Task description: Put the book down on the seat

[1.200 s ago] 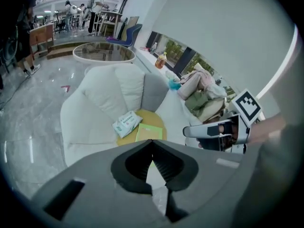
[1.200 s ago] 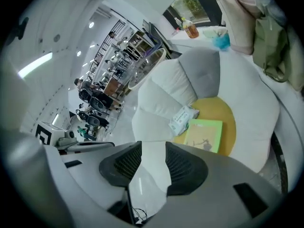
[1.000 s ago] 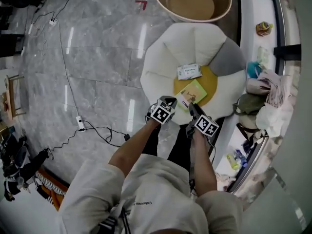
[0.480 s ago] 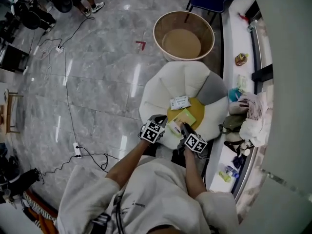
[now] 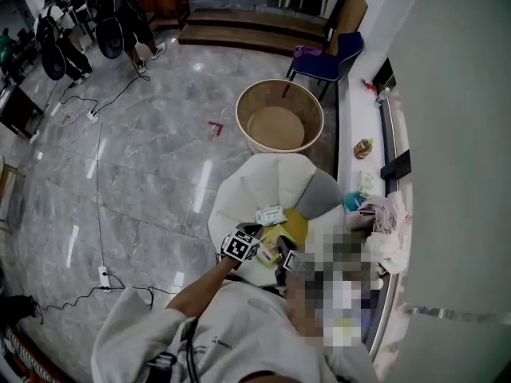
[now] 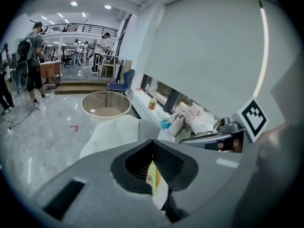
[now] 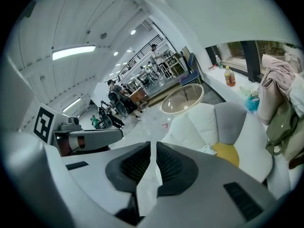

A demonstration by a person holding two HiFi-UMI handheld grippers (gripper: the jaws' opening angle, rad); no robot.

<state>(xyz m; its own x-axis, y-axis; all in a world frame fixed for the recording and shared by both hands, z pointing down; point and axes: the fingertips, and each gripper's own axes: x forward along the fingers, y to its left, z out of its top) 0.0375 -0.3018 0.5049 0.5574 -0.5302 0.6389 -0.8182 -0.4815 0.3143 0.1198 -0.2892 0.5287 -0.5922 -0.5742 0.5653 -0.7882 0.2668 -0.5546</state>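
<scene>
Above white seat [image 5: 263, 183]: left tongs [image 6: 153, 150] clamped on book [image 6: 152, 179], right tongs [image 7: 153, 151] closing on it.

Seat [image 5: 263, 182] centre part-taken by packet [image 5: 271, 214]; bags [image 5: 386, 218] crowd right.

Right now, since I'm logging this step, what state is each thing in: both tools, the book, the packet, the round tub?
left tool: shut on the book's edge.
right tool: jaws closing, with a white page of the book between them.
book: held by both tools, not yet laid down.
packet: lying flat on the yellow seat.
round tub: upright, open-topped, nothing seen inside.
</scene>
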